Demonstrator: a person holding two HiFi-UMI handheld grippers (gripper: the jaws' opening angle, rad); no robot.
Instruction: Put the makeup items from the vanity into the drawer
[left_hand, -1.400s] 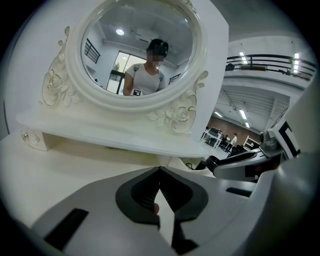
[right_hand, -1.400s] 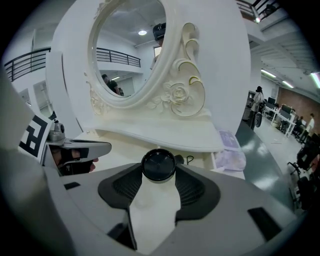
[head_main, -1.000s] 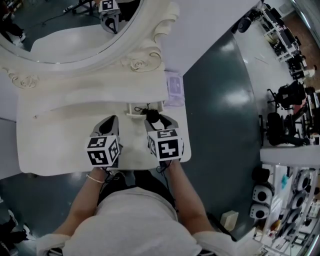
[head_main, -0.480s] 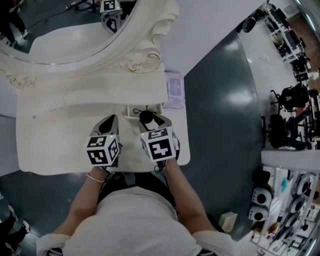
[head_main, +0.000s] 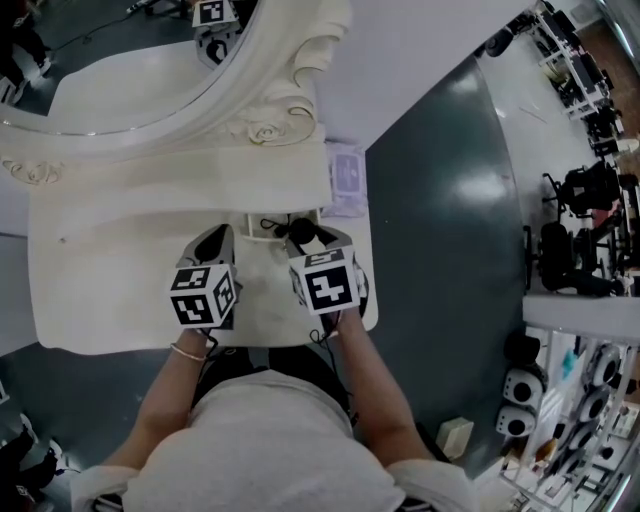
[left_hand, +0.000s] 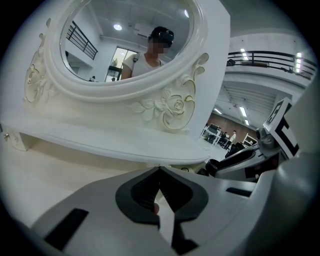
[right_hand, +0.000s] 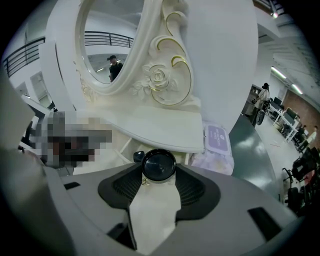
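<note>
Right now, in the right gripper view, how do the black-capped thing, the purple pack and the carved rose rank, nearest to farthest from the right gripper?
1. Black-capped item: held between the jaws of the right gripper.
2. Purple pack: ahead, off to the right.
3. Carved rose: up on the mirror frame, farthest.

Grey left gripper (left_hand: 159, 174), right gripper (right_hand: 159, 176); marker cubes (head_main: 205, 295); pale shirt (head_main: 270, 440).

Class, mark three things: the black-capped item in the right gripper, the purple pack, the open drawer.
black-capped item (right_hand: 159, 165): right gripper view, on its round black top.
purple pack (right_hand: 217, 137): right gripper view, on its purple label.
drawer (head_main: 254, 230): head view, on its white rim.
</note>
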